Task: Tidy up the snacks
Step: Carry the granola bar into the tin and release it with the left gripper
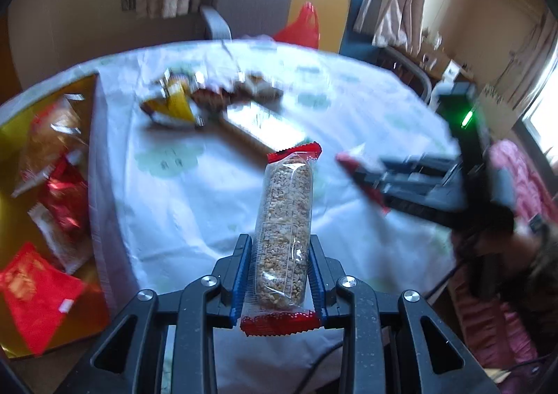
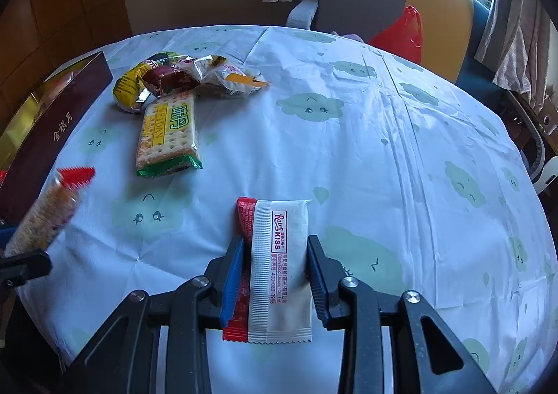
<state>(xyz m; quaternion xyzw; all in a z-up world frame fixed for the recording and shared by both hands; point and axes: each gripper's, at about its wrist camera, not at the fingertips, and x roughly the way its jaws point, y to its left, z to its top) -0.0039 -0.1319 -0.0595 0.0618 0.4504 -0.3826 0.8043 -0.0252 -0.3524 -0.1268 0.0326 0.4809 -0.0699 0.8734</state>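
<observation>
The desk (image 2: 348,157) carries a loose snack pile (image 2: 181,80) at its far left, beside a gold box (image 1: 21,150) already holding packets. The left tool (image 1: 280,254) is clamped on a peanut bar (image 1: 284,219) lifted off the cloth. The right tool (image 2: 275,254) is clamped on a white-and-red sachet (image 2: 279,268); its grip looks off-centre, though the overlap is hard to read. Risks: the slick sachet could slide out in transit, and the two tools, close together, could knock on the way to the box
</observation>
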